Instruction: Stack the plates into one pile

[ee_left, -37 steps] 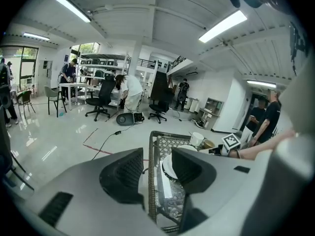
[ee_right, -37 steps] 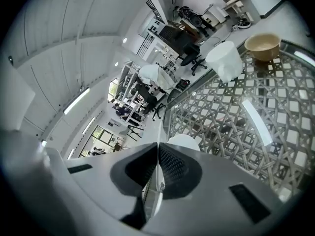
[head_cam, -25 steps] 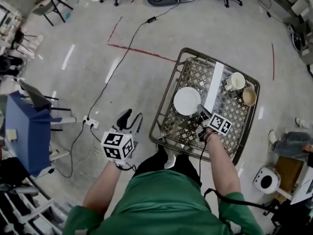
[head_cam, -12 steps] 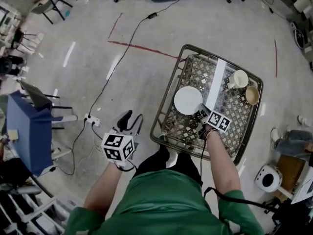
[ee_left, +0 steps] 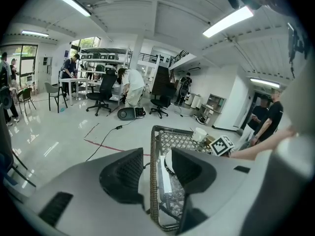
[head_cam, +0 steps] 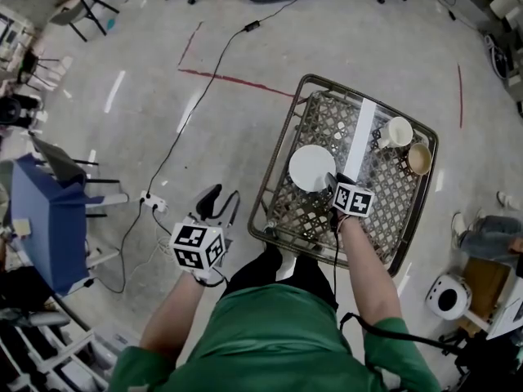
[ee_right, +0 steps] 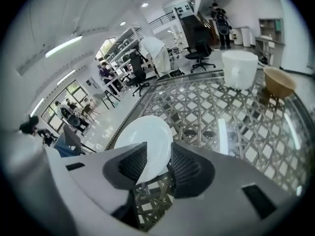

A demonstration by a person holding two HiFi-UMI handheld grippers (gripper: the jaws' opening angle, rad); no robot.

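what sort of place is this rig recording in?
Probably an open-plan lab or workshop: rolling office chairs, metal shelving behind them, and a polished floor marked with red tape lines.

Lattice-topped table (head_cam: 384,211), white plate (head_cam: 311,167), white mug (head_cam: 398,131), tan bowl (head_cam: 418,159), white strip (head_cam: 362,135)

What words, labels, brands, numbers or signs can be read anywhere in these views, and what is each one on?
No words, numbers or brands can be read in any view.
Left marker cube and right marker cube: black-and-white square patterns only, no letters.
Plate, white cup, tan bowl: plain, no print showing.
Shelves and desks far behind: any print is too small to read.
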